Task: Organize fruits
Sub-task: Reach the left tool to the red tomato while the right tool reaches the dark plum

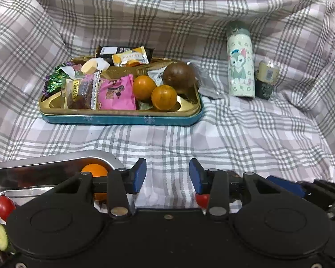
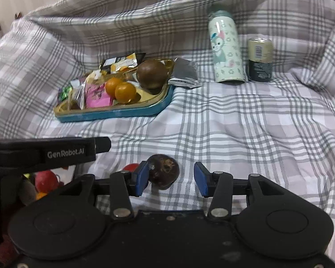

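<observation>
The jaws of the left gripper [image 1: 167, 175] are seen spread wide with only checked cloth [image 1: 167, 138] between them. A steel tray [image 1: 55, 163] holding an orange [image 1: 93, 170] and a cherry tomato [image 1: 4, 205] is found at nine o'clock. At twelve, two oranges [image 1: 154, 91] and a brown fruit [image 1: 178, 74] are kept among snack packets in a teal tin [image 1: 122, 118]. The right gripper [image 2: 170, 176] jaws are parted; a dark round fruit [image 2: 164, 170] lies between them, against the left pad, clear of the right. A bottle [image 2: 227, 51] is stood at one o'clock.

Plenty of open checked grey-and-white cloth [image 2: 245, 129] between the teal tin tray of snacks [image 2: 114, 114] and the cat-print bottle [image 2: 227, 49]. Closer in, a dark brown round fruit [image 2: 164, 174] and the shiny steel tray [image 1: 44, 169] crowd things.
</observation>
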Action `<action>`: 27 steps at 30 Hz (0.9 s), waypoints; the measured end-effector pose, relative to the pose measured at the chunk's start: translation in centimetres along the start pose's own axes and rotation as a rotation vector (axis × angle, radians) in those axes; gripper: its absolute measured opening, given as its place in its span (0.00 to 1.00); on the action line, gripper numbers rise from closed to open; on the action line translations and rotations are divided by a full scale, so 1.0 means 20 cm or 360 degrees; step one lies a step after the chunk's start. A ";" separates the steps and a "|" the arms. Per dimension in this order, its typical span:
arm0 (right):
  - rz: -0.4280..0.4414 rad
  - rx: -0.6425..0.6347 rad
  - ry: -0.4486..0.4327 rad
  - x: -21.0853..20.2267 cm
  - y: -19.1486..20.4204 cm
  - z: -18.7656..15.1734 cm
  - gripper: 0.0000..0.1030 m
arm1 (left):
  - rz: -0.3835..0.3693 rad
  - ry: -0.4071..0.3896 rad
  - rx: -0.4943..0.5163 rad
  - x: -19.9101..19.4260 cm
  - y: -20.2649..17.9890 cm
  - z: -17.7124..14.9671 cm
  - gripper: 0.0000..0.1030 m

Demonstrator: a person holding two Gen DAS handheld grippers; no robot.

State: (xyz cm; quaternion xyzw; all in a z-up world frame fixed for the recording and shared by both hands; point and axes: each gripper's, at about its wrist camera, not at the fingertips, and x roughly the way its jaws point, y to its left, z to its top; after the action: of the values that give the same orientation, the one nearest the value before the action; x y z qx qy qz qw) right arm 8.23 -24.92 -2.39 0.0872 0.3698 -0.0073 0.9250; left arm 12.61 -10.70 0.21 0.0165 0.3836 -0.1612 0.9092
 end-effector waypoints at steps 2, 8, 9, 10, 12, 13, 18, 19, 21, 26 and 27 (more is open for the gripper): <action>-0.0009 -0.0022 0.0013 0.02 0.01 -0.01 0.47 | -0.0014 -0.0025 -0.0003 -0.02 0.00 0.00 0.49; 0.0009 -0.0012 0.0039 0.06 0.02 0.00 0.47 | 0.0036 -0.0046 0.0012 0.00 0.02 -0.01 0.49; 0.0006 -0.0016 0.0043 0.06 0.03 0.00 0.47 | 0.0038 -0.0038 0.0006 0.00 0.02 -0.01 0.49; 0.0004 -0.0021 0.0050 0.07 0.04 0.00 0.47 | 0.0028 -0.0026 -0.0006 0.01 0.03 -0.01 0.49; -0.0014 -0.0034 0.0050 0.08 0.04 0.00 0.47 | 0.0000 -0.0008 -0.0027 0.02 0.04 -0.01 0.49; -0.0018 -0.0035 0.0046 0.07 0.04 0.00 0.47 | -0.0009 -0.0003 -0.0034 0.02 0.04 -0.01 0.49; -0.0073 0.0073 0.0008 0.04 -0.05 0.01 0.46 | -0.0014 0.0001 -0.0017 0.02 0.03 -0.02 0.49; -0.0105 0.0113 0.0003 0.04 -0.08 0.02 0.46 | -0.0019 0.0007 -0.0009 0.03 0.03 -0.03 0.49; -0.0172 0.0195 0.0009 0.04 -0.15 0.03 0.46 | -0.0038 0.0019 0.0005 0.04 0.01 -0.03 0.49; -0.0287 0.0398 0.0061 0.06 -0.30 0.03 0.46 | -0.0089 0.0050 0.0058 0.05 -0.04 -0.05 0.49; -0.0278 0.0422 0.0059 0.06 -0.31 0.03 0.46 | -0.0097 0.0057 0.0070 0.06 -0.05 -0.06 0.49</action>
State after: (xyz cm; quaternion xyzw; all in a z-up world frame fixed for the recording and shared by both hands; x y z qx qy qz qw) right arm 9.06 -31.12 -3.70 0.1761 0.3886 -0.1349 0.8943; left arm 12.26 -11.71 -1.32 0.0277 0.3964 -0.1968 0.8963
